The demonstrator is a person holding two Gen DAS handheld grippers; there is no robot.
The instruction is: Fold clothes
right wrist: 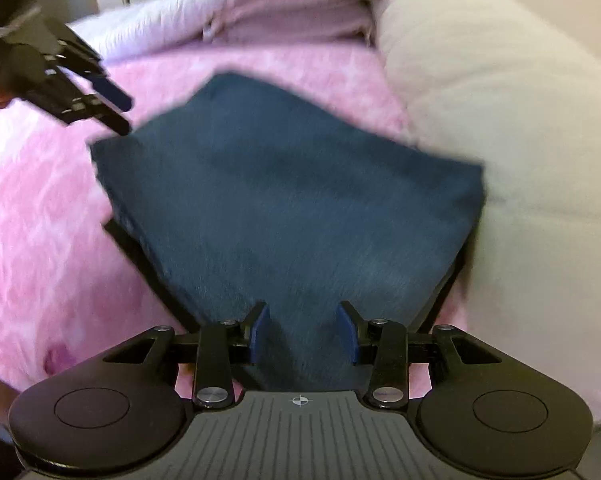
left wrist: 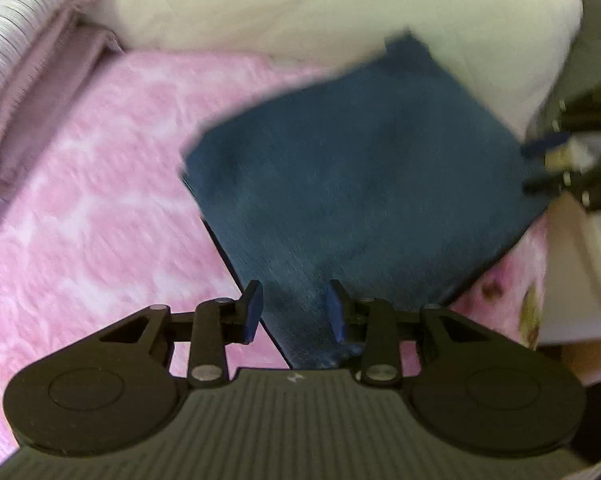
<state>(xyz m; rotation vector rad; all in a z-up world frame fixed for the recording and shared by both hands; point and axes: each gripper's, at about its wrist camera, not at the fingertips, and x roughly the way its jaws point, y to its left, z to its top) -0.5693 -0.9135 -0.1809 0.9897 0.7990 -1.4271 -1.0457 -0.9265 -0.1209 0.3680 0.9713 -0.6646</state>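
A dark blue folded garment lies flat as a rough square on the pink bed cover. In the left wrist view my left gripper hangs over the garment's near corner, jaws apart, with the cloth's edge running beneath the gap and no pad pressing on it. The right wrist view shows that left gripper just above the garment's left corner. My right gripper stands open over the opposite corner, the cloth lying under and between its blue pads. The right gripper also shows at the garment's right corner. Both views are blurred.
A big cream pillow borders the garment's far side. Folded striped and pale pink bedding is stacked along the bed's far edge. A white object sits beside the bed at the right.
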